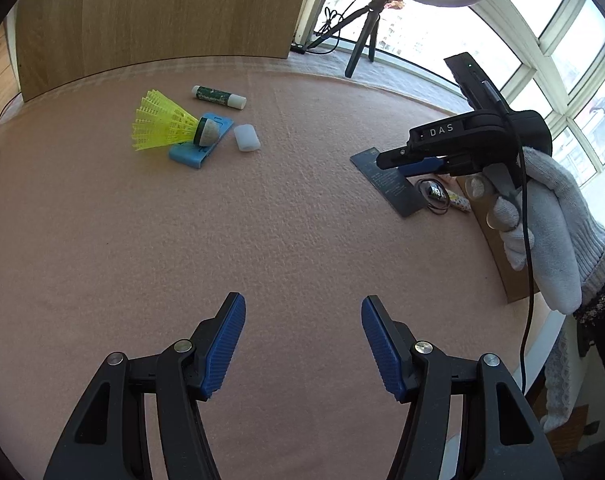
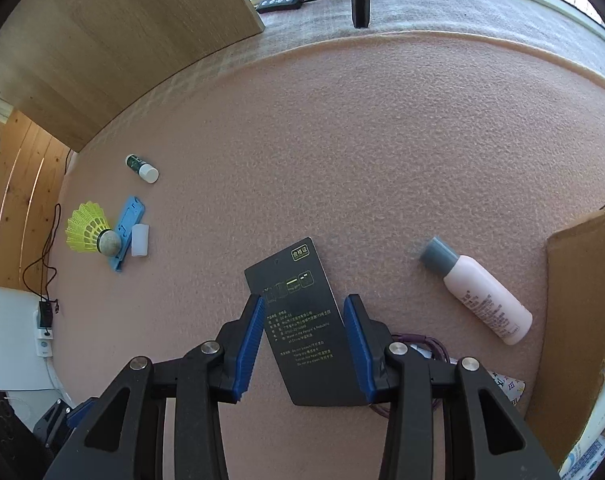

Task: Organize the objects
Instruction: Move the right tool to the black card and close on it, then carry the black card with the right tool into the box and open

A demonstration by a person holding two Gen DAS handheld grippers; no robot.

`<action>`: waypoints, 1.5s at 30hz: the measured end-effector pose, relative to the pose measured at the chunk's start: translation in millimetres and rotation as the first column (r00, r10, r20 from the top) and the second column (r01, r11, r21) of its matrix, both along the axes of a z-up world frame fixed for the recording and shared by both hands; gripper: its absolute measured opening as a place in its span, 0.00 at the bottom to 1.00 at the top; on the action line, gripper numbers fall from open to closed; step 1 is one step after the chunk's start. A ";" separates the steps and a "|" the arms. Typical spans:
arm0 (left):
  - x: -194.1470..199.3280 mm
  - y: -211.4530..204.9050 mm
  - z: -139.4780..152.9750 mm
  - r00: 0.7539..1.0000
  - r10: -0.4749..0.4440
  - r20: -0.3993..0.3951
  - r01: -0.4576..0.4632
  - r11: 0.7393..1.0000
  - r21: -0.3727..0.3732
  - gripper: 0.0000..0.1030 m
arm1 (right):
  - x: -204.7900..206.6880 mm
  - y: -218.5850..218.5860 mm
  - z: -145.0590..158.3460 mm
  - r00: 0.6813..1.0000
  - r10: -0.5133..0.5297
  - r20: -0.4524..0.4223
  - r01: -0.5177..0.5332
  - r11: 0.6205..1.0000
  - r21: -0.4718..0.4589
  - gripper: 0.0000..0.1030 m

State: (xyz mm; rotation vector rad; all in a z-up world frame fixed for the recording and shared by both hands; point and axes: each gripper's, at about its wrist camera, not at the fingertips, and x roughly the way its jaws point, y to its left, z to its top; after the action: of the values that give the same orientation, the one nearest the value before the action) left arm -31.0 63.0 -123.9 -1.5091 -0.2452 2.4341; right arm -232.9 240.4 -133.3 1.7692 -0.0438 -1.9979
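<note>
On the pink mat, a yellow shuttlecock [image 1: 164,125] lies on a blue flat piece [image 1: 200,140], with a white eraser-like block [image 1: 246,137] and a green-and-white glue stick [image 1: 219,97] beside them. They also show in the right wrist view: shuttlecock [image 2: 87,233], blue piece [image 2: 127,230], block [image 2: 140,240], glue stick [image 2: 141,168]. My left gripper [image 1: 302,320] is open and empty above bare mat. My right gripper [image 2: 302,316] is open, its fingers either side of a black card [image 2: 302,320] lying on the mat. A pink bottle with a grey cap [image 2: 476,290] lies to its right.
A cardboard box [image 2: 582,300] stands at the right edge. A purple cord [image 2: 430,346] and a patterned pouch [image 2: 506,386] lie behind the right gripper. A wooden board [image 1: 162,20] and a ring-light tripod [image 1: 362,40] stand at the back.
</note>
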 end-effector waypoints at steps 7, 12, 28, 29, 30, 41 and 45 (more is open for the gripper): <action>2.4 -10.5 -1.9 1.000 0.025 0.004 -0.025 1.000 0.002 0.62 | 20.7 -33.0 -1.1 0.994 0.107 -0.014 -0.107 0.994 0.017 0.37; 2.3 -14.6 -3.1 0.999 0.035 0.003 -0.035 0.999 0.004 0.62 | 35.8 -50.8 1.2 0.978 0.196 -0.079 -0.186 0.976 0.115 0.44; -0.9 -18.6 -5.2 0.999 0.051 0.000 -0.051 0.999 0.012 0.62 | 52.2 -71.0 -3.9 0.949 0.295 -0.108 -0.258 0.927 0.272 0.43; -1.5 -18.2 -5.5 0.999 0.050 0.000 -0.050 0.999 0.012 0.62 | 52.8 -69.8 -3.6 0.950 0.293 -0.107 -0.256 0.929 0.266 0.43; -3.1 -17.9 -6.1 0.999 0.049 0.000 -0.049 0.999 0.012 0.62 | 53.4 -68.1 -3.2 0.952 0.288 -0.107 -0.252 0.932 0.260 0.43; -11.6 -1.0 -6.6 1.000 0.014 -0.006 -0.014 1.000 0.015 0.62 | 69.4 -10.2 36.1 0.972 0.176 -0.156 -0.156 0.979 0.133 0.43; -16.4 11.2 -7.5 1.000 -0.009 -0.006 0.009 1.000 0.015 0.62 | 77.7 19.4 55.0 0.977 0.105 -0.183 -0.088 0.992 0.094 0.43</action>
State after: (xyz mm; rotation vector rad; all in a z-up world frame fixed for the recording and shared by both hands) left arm -47.4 74.2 -131.3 -1.4930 -0.2546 2.4237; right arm -155.2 259.8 -78.3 1.5918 0.1874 -2.1138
